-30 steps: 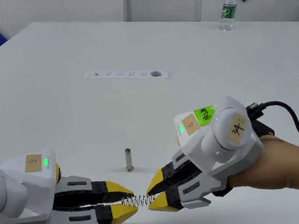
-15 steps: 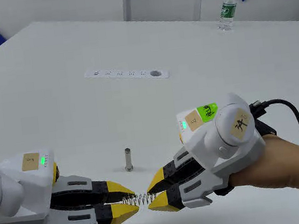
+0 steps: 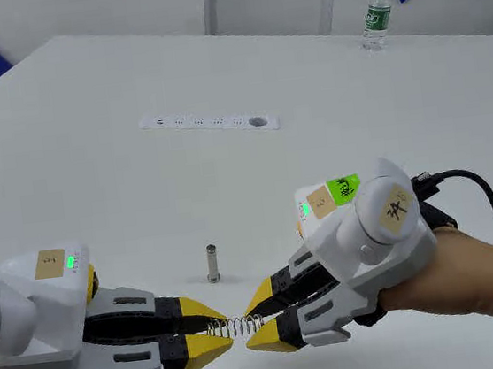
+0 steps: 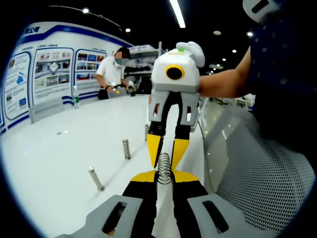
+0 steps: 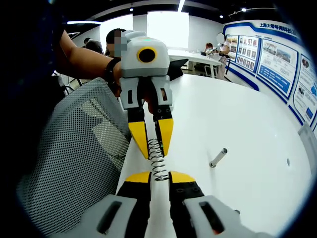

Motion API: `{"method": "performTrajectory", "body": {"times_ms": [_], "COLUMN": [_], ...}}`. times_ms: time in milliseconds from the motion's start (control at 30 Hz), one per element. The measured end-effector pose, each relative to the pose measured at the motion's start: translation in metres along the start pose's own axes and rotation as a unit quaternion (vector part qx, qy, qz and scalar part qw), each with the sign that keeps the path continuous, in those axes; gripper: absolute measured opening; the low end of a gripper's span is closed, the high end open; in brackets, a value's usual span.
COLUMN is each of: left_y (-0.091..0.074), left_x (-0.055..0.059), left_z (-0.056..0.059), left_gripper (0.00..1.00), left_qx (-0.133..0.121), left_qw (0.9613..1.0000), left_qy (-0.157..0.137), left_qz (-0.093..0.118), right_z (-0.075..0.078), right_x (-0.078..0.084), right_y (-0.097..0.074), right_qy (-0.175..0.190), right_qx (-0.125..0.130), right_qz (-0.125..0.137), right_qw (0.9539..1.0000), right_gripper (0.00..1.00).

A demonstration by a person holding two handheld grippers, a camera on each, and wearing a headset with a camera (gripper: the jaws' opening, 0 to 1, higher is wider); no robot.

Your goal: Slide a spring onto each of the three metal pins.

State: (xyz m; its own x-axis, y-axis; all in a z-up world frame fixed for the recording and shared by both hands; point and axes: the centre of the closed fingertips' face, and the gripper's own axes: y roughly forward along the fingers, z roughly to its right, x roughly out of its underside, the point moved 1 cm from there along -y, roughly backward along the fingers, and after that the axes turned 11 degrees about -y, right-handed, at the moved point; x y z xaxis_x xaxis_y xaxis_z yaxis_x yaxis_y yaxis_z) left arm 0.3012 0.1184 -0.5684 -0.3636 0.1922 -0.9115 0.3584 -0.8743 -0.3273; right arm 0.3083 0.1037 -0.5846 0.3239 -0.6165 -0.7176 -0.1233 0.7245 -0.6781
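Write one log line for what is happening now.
left gripper: shut on small coiled metal spring | right gripper: shut on spring's other end | short upright metal pin: bare

An office-like showroom: blue-trimmed display boards (image 4: 54, 67) on the walls, long white tables (image 3: 85, 96), a mesh chair (image 5: 69, 153)

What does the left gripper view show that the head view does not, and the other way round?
Extra in the left gripper view: a pin with a spring on it, a mesh chair back and a person in the background. Extra in the head view: a power strip, a water bottle and a cable. Shared: the left gripper and the right gripper holding one spring between them, and a bare pin upright on the white table.
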Motion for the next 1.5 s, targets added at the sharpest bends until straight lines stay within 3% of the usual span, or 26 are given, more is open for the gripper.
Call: {"method": "performTrajectory", "body": {"times_ms": [367, 733, 1233, 1500], "left_y": [0.0, 0.0, 0.006, 0.007], "left_x": [-0.001, 0.002, 0.0, 0.001], "left_z": [-0.002, -0.005, -0.004, -0.005], "left_gripper": [0.1, 0.1, 0.1, 0.11], "left_qx": [-0.002, -0.008, -0.003, -0.008], "left_qw": [1.0, 1.0, 1.0, 1.0], "left_qy": [-0.003, -0.004, -0.003, -0.001], "left_qz": [0.003, -0.001, 0.001, 0.001], "right_z": [0.004, 0.007, 0.01, 0.013], "right_x": [-0.007, -0.034, -0.061, -0.063], "right_y": [-0.008, -0.016, -0.009, -0.005], "right_qy": [0.007, 0.015, 0.003, 0.006], "right_qx": [0.01, 0.014, 0.019, 0.022], "right_qz": [0.006, 0.046, 0.073, 0.074], "right_qw": [0.9999, 0.9987, 0.9971, 0.997], "right_gripper": [0.12, 0.12, 0.11, 0.11]}}
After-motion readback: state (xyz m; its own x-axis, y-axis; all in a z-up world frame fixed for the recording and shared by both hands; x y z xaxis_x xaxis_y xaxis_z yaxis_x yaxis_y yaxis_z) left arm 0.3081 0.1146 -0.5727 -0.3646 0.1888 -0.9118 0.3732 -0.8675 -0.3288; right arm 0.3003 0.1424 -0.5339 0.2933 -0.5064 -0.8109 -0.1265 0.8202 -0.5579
